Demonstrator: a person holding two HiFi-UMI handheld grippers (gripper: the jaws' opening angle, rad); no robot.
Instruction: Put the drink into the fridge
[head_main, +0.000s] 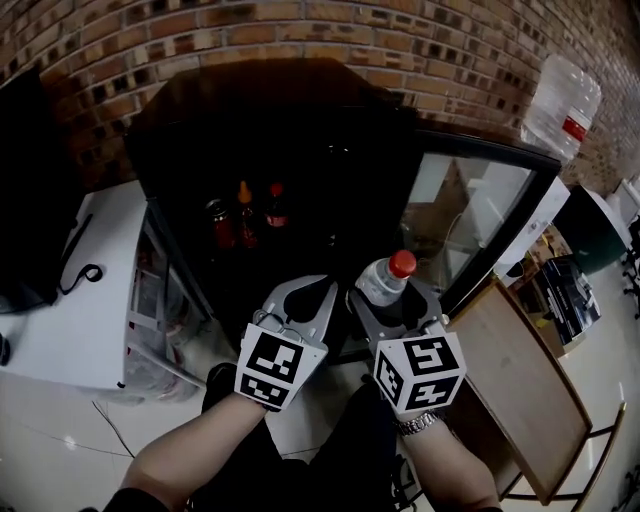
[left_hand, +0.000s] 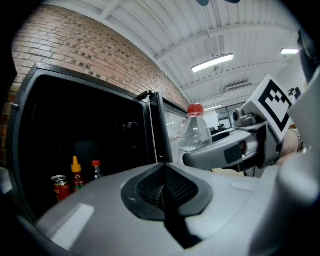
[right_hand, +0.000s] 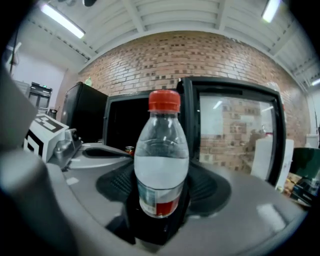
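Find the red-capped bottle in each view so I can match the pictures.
Head view: bottle lower centre, held in the right gripper.
Left gripper view: right of centre, just right of the glass fridge door frame.
Right gripper view: dead centre, upright between the jaws.
Shared landmark: that glass fridge door, open in all three.

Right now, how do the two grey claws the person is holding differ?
The left gripper has its jaws shut on nothing; the right gripper is clamped round a red-capped water bottle. The left gripper faces the fridge interior; the right gripper faces nearer its open glass door. Both are grey, each with a marker cube.
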